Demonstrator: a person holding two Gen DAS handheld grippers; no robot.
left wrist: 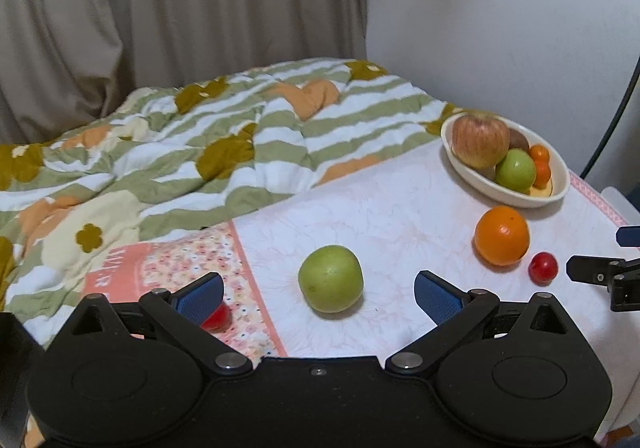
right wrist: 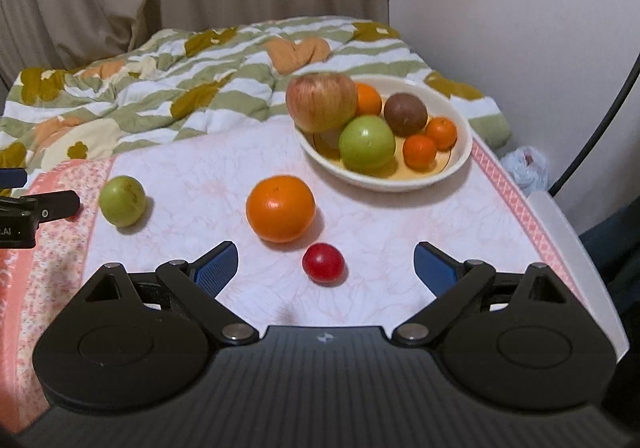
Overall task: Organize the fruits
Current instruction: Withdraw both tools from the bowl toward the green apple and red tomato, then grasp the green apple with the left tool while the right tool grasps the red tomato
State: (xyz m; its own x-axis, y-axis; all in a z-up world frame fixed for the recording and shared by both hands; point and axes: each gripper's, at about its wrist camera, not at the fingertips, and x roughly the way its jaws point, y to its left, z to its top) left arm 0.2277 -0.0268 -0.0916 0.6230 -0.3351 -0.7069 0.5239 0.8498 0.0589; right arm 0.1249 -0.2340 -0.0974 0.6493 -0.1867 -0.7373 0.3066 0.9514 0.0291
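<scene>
Quilt (left wrist: pixel 168 152), curtain (left wrist: pixel 160 8), perhaps plastic bag (right wrist: pixel 524 166)

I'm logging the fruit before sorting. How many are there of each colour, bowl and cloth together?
Green fruits: 2
Orange fruits: 4
Small red fruits: 2
Red-striped apple: 1
Brown fruit: 1
Total: 10

A green apple (left wrist: pixel 330 278), an orange (right wrist: pixel 280 208) and a small red fruit (right wrist: pixel 323 263) lie loose on the cloth. The white bowl (right wrist: pixel 460 164) (far right) holds a red apple (right wrist: pixel 321 101), a green one, a brown fruit and small oranges.
</scene>
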